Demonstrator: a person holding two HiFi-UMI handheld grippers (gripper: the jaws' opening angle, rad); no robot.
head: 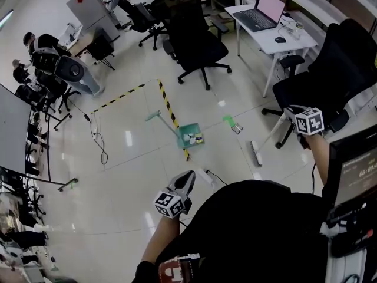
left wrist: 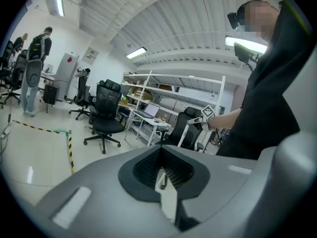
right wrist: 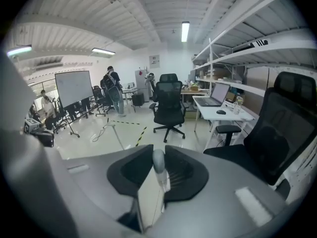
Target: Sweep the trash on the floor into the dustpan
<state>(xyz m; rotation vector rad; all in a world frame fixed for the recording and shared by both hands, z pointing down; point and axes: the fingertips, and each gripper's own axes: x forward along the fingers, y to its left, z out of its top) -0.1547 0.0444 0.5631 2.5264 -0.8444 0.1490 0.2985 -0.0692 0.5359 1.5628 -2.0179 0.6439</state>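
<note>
A green dustpan (head: 189, 134) stands on the floor ahead with bits of trash (head: 195, 139) in it, its handle (head: 158, 117) slanting up-left. A small piece of trash (head: 237, 128) and a green scrap (head: 228, 120) lie to its right. The white broom head (head: 256, 154) rests on the floor further right. Its handle rises to my right gripper (head: 294, 113), which is shut on the handle's grey-tipped upper end (right wrist: 158, 160). My left gripper (head: 187, 179) hangs well short of the dustpan, its jaws a narrow gap apart and empty (left wrist: 161, 175).
Black office chairs (head: 197, 46) (head: 333, 78) stand ahead and at the right. A white desk (head: 268, 37) carries a laptop. Yellow-black tape (head: 168, 106) runs across the floor, cables (head: 100, 141) lie at the left, and people (head: 35, 55) are at the far left.
</note>
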